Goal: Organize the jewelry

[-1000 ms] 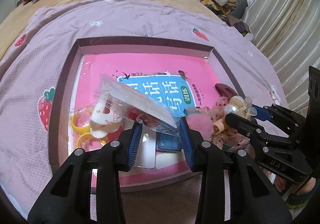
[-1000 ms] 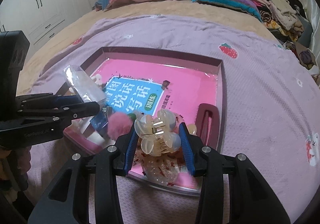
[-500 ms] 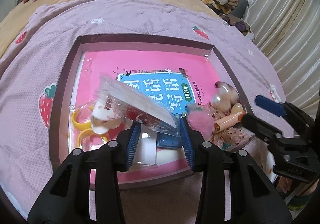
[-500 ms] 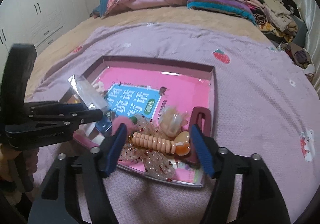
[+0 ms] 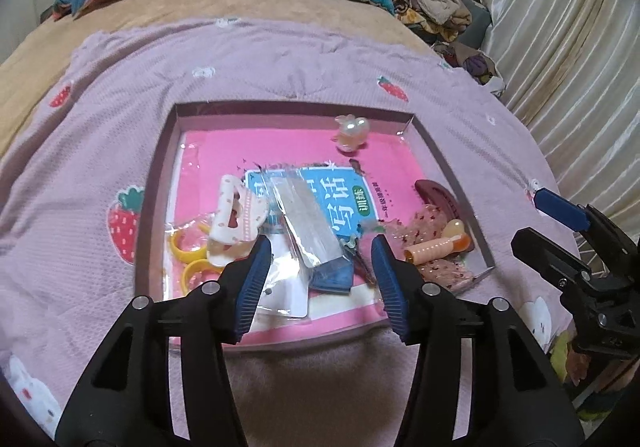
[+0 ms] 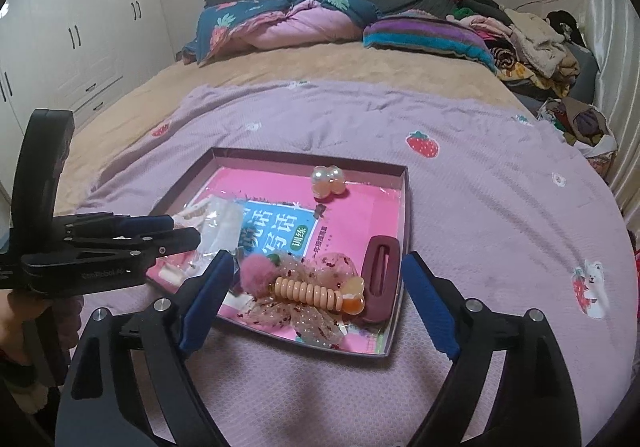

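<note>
Two grippers [image 5: 318, 259] [image 6: 316, 303] both agape and empty above tray [image 6: 404, 231] of hair clips [image 6: 329, 180].

The pink book cover [image 6: 352, 207] in the tray [image 6: 402, 247] carries a blue panel [image 6: 276, 231] with large white Chinese characters; "话" is readable. At the panel's right corner, a green oval badge [image 5: 363, 197] reads "训练". The small line beside it is too tiny to read.

a lilac strawberry-print blanket [image 6: 480, 207] lay under a maroon-walled tray [image 6: 404, 223] lined with a pink, blue-labelled book [image 5: 256, 151]; blue gripper pads [image 5: 256, 279].
</note>
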